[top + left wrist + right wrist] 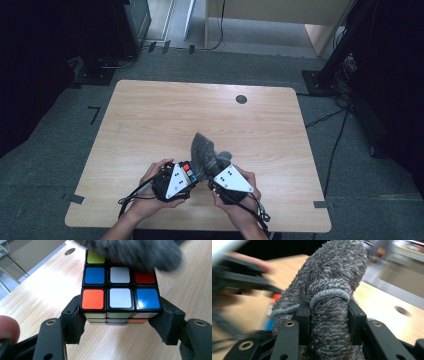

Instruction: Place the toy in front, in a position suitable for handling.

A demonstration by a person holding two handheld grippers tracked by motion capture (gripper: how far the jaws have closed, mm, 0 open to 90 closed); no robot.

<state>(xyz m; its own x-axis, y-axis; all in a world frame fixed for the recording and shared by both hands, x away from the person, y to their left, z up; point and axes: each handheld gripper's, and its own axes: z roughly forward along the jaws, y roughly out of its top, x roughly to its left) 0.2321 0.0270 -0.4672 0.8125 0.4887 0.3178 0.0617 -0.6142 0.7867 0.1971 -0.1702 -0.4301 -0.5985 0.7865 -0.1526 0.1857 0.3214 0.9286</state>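
A Rubik's cube with red, blue, white and yellow-green stickers sits between the jaws of my left gripper, which is shut on its two sides. In the high view the cube shows just beyond the left gripper near the table's front edge. My right gripper is shut on a bunched grey fluffy cloth. The cloth lies over the far top of the cube and hides part of it. The right gripper is close beside the left one.
The light wooden table has a dark round cable hole at its far side. Black stands and cables sit on the grey floor beyond the table's edges. A person's hands hold both grippers at the front.
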